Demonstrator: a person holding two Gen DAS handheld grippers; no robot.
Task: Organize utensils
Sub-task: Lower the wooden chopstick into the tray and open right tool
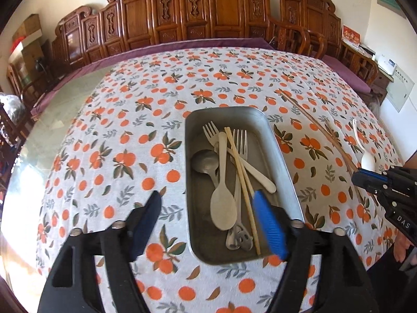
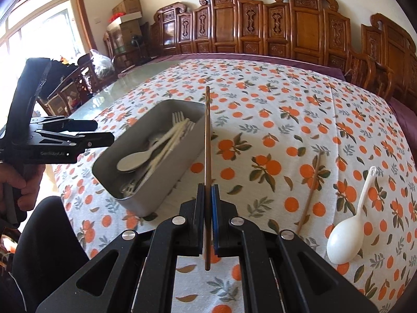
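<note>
Left wrist: left gripper (image 1: 208, 224) jaws wide, above metal tray (image 1: 282, 156) on desk; tray holds forks (image 1: 212, 130), wooden spoon (image 1: 223, 203), pale chopsticks (image 1: 241, 172) | Right wrist: right gripper (image 2: 207, 216) jaws clamped on brown chopstick (image 2: 207, 135), just beside tray; second brown chopstick (image 2: 310, 193) and white plastic spoon (image 2: 346, 237) lie on orange-print tablecloth (image 2: 286, 109).

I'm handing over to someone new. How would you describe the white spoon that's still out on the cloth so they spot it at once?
Start from the metal tray on the orange-print tablecloth, then look past the right gripper, which is shut on a dark chopstick. Beyond a loose brown chopstick lies the white plastic spoon, alone on the cloth. It is glossy white, unlike the tray's duller utensils.
</note>
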